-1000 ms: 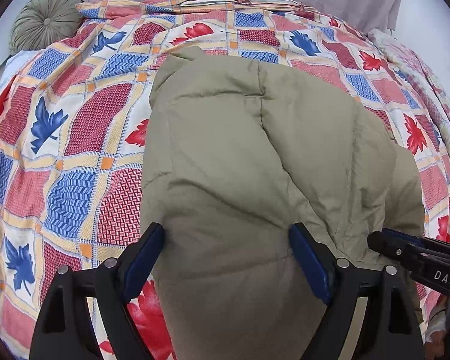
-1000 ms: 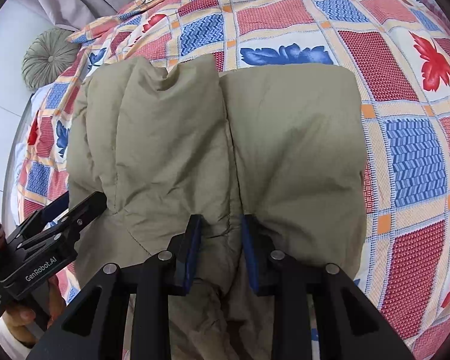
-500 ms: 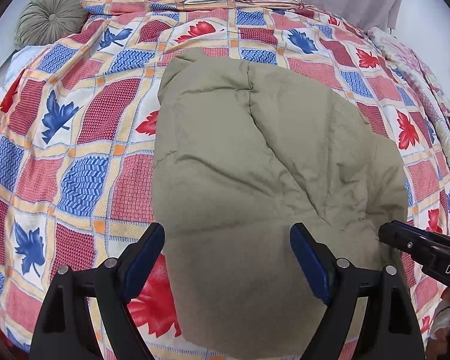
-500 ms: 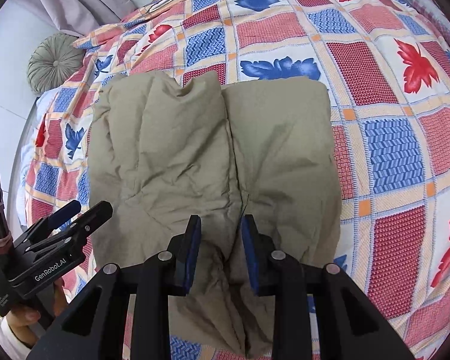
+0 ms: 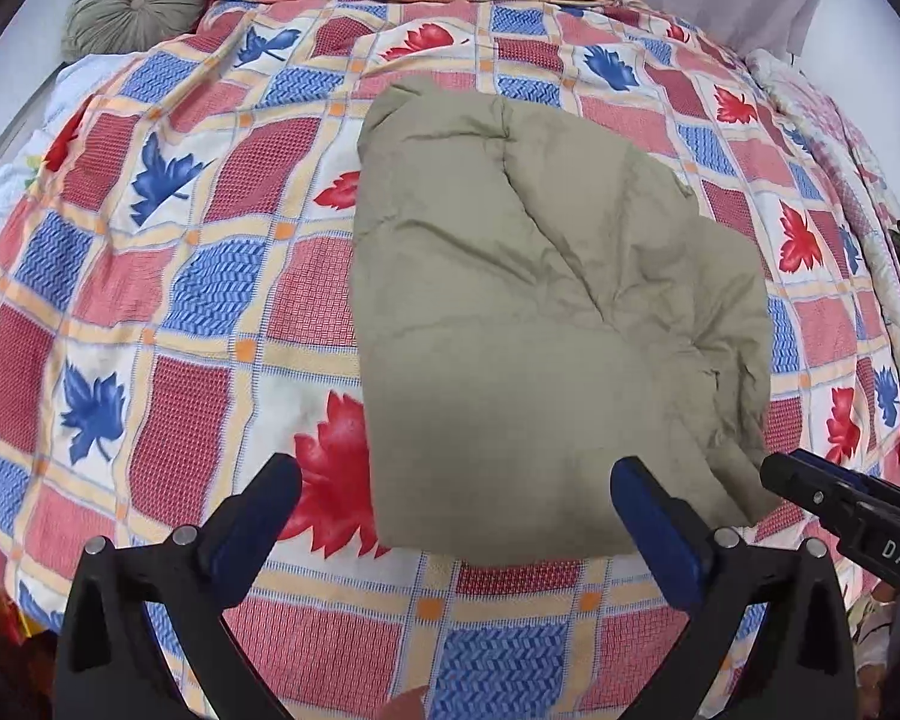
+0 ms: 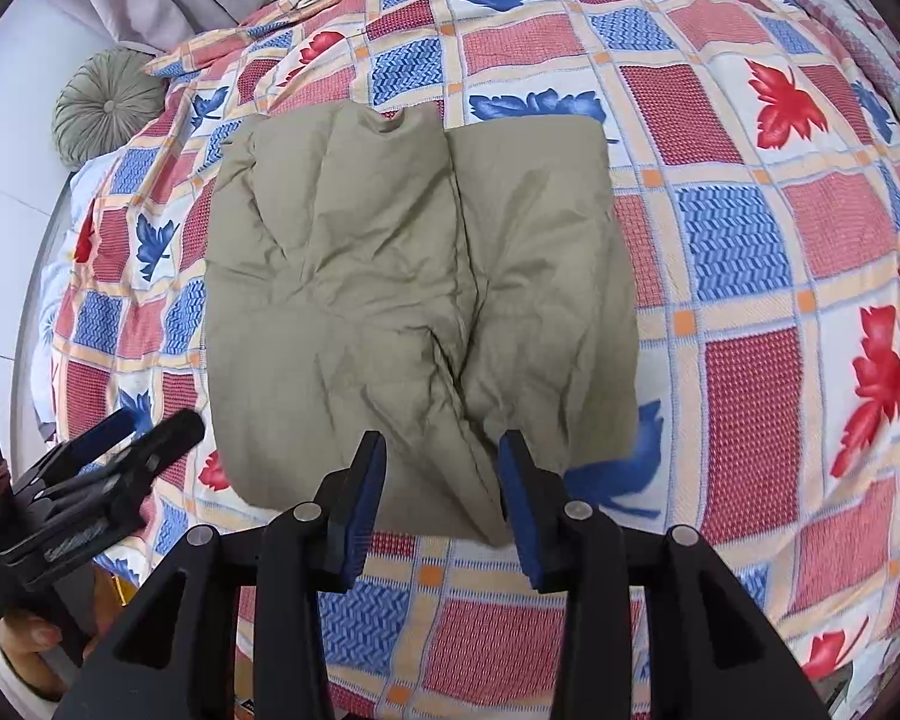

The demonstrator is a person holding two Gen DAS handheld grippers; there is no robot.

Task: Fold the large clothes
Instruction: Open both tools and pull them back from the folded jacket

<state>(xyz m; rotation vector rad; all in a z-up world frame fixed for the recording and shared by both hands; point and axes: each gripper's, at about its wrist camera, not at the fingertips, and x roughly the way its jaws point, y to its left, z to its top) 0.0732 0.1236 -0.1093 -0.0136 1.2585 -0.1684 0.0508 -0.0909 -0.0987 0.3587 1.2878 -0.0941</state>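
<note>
On bed (image 5: pixel 150 312): folded coat (image 5: pixel 528 324); left tongs (image 5: pixel 456 510) wide, right tongs (image 6: pixel 441 486) narrower, both empty, near coat's edge.

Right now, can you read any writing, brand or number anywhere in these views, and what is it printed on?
"DAS": white letters on the right gripper, seen from the left wrist; cut off at the edge, possibly incomplete.
Left gripper: pale print on its black body, seen from the right wrist, too blurred to read.
Olive padded garment and patterned bedspread: no writing visible.
</note>
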